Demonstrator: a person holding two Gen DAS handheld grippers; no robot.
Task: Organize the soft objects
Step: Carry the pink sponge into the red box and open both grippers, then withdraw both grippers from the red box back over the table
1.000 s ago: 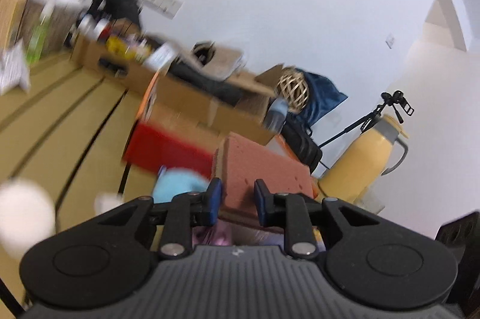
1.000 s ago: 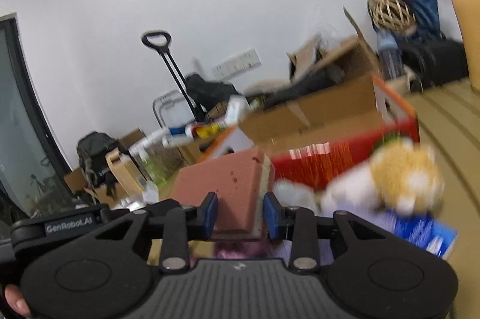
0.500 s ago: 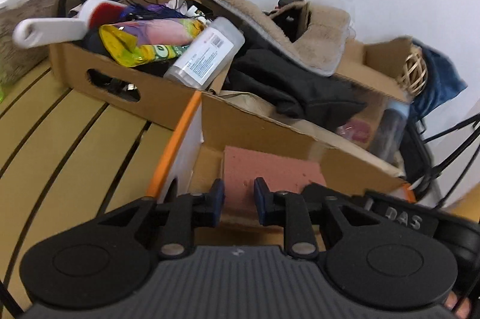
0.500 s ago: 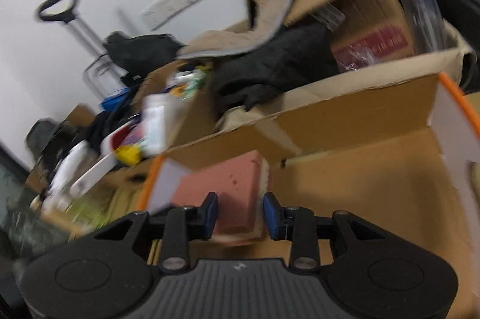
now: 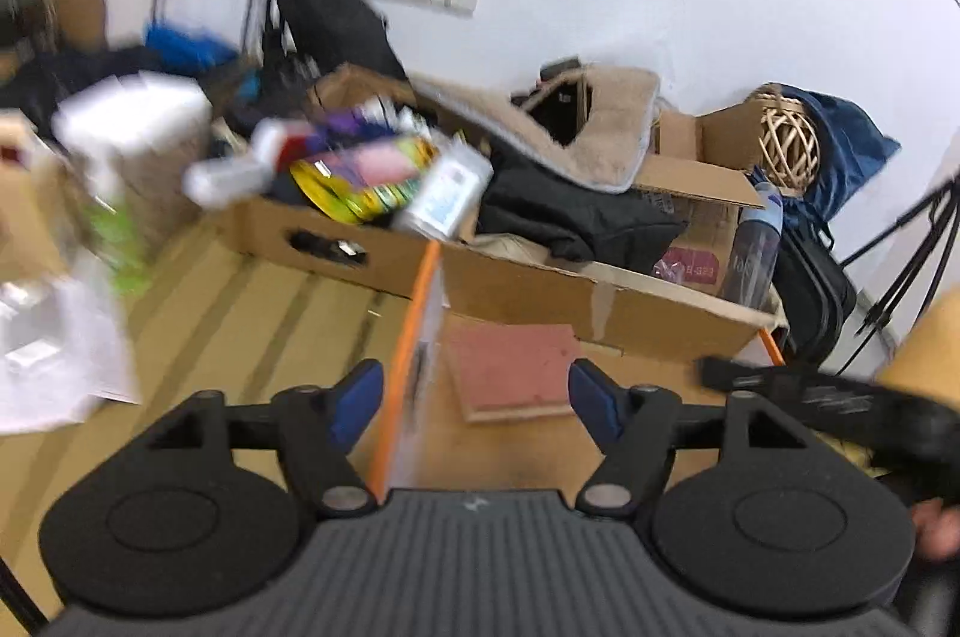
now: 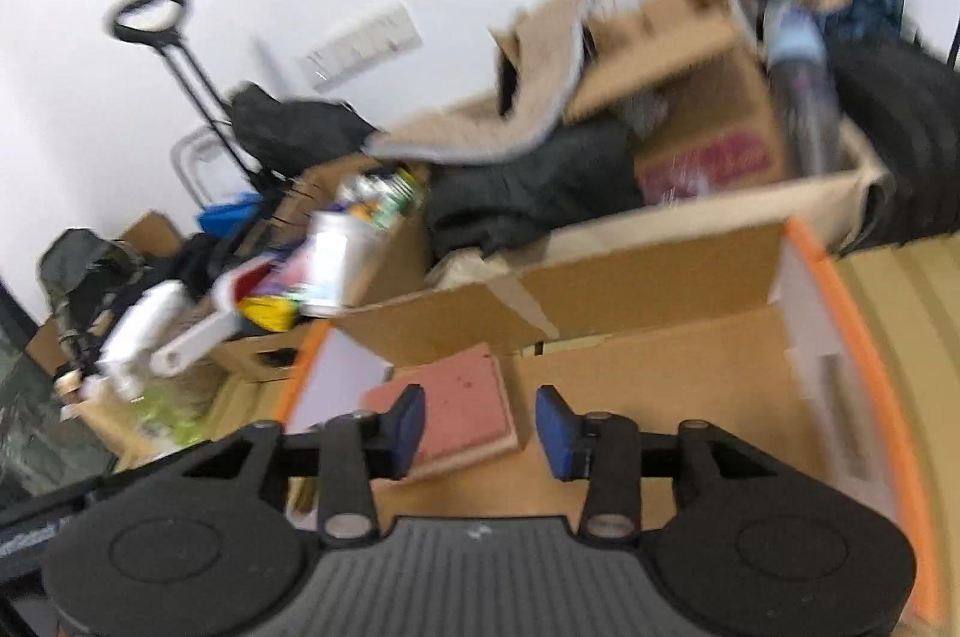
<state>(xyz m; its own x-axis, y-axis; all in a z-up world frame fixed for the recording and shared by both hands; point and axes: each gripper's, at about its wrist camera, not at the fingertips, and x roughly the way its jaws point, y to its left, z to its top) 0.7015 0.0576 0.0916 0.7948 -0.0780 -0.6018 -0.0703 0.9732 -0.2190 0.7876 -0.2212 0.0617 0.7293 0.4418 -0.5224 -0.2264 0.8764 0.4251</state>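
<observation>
A flat pink sponge block (image 5: 510, 367) (image 6: 465, 391) lies on the floor of an open cardboard box with orange edges (image 5: 408, 337) (image 6: 840, 301), near its left wall. My left gripper (image 5: 476, 400) hovers just in front of the block, its jaws opening wide and its blue pads clear of the block. My right gripper (image 6: 482, 430) is also above the box, jaws opening, with the block's right part showing between and beyond the pads, untouched. The right gripper's black body (image 5: 840, 403) shows at the right of the left wrist view.
Behind the box stands a cardboard carton of bottles and tubes (image 5: 372, 181), then dark clothing (image 5: 576, 217), a beige mat (image 5: 600, 127), a wicker ball (image 5: 786, 145) and a water bottle (image 5: 756, 247). Yellow slatted tabletop (image 5: 240, 325) lies left, with white paper (image 5: 54, 355).
Both grippers were shut on the pink block and carried it into the box. Now both have let go, spread their jaws and drawn back; the block rests on the box floor.
</observation>
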